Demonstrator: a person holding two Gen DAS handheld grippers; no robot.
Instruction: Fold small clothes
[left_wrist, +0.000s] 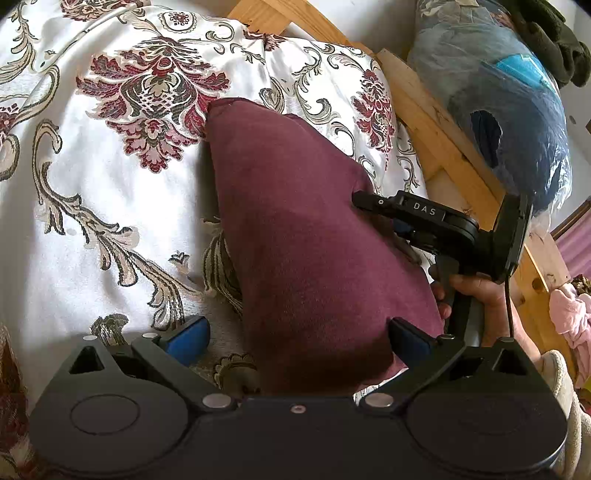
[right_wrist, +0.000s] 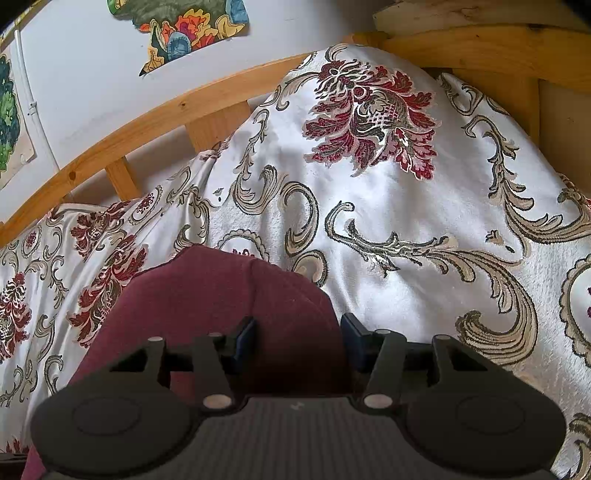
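A maroon garment (left_wrist: 295, 236) lies folded on a white bedspread (left_wrist: 110, 192) with red and beige floral pattern. My left gripper (left_wrist: 299, 336) is open, its blue-padded fingers (left_wrist: 188, 338) wide apart, with the near end of the garment between them. My right gripper (left_wrist: 373, 203) comes in from the right and rests at the garment's right edge. In the right wrist view the right gripper (right_wrist: 298, 338) is open, low over the maroon garment (right_wrist: 221, 295), which fills the space between its fingers.
A wooden bed frame (left_wrist: 436, 122) runs along the right, with a plastic-wrapped blue bundle (left_wrist: 517, 110) beyond it. Pink clothes (left_wrist: 570, 314) lie at far right. In the right wrist view a wooden headboard (right_wrist: 147, 122) and a wall with colourful pictures (right_wrist: 184, 29) stand behind the bedspread (right_wrist: 406, 221).
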